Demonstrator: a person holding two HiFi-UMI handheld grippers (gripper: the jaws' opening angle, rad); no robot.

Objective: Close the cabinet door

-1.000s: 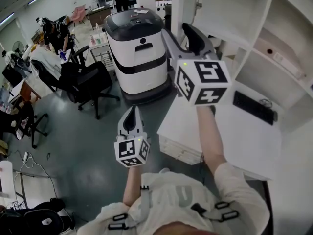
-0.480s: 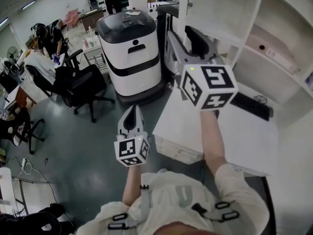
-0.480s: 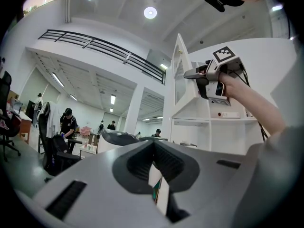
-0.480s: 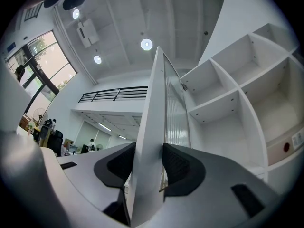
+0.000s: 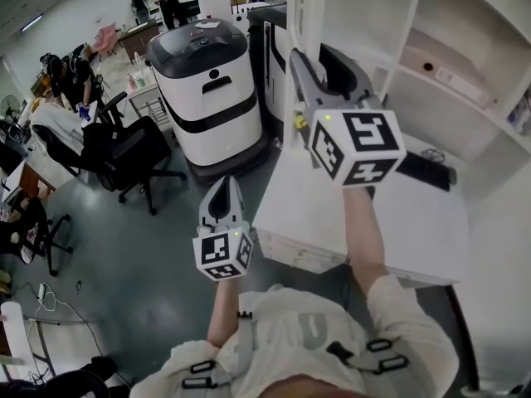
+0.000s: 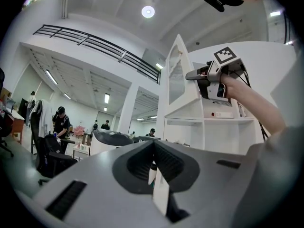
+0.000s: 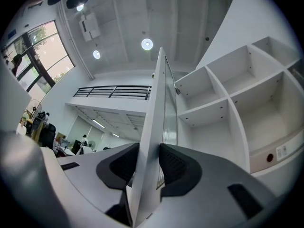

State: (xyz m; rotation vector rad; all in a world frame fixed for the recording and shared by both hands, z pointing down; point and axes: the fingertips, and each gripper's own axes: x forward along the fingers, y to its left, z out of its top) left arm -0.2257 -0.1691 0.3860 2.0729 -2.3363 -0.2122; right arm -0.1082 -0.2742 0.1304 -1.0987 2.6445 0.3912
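The tall white open-shelved cabinet (image 5: 406,31) stands in front of me on my right, its compartments all bare to the room. Its white-framed door with the ribbed glass panel (image 7: 159,89) stands swung out from the shelves, edge-on to me, so none of the closing is done.

What is done is the hold. My right tongs (image 7: 148,163) are raised to the door's free edge. Their jaws have just been closing, and the white frame now fills the gap between them, with both ribbed pads (image 7: 173,163) against it, one on each face. I judge the grip made, or all but made.

What is left is the whole swing. I have to carry that edge round on its hinges toward the shelves until the door lies flat against the cabinet front, then let go.

My left tongs (image 5: 222,193) hang lower, out over the grey floor and well apart from the cabinet. Their jaws are drawn together on nothing, and they have no part in this step as far as I can judge.
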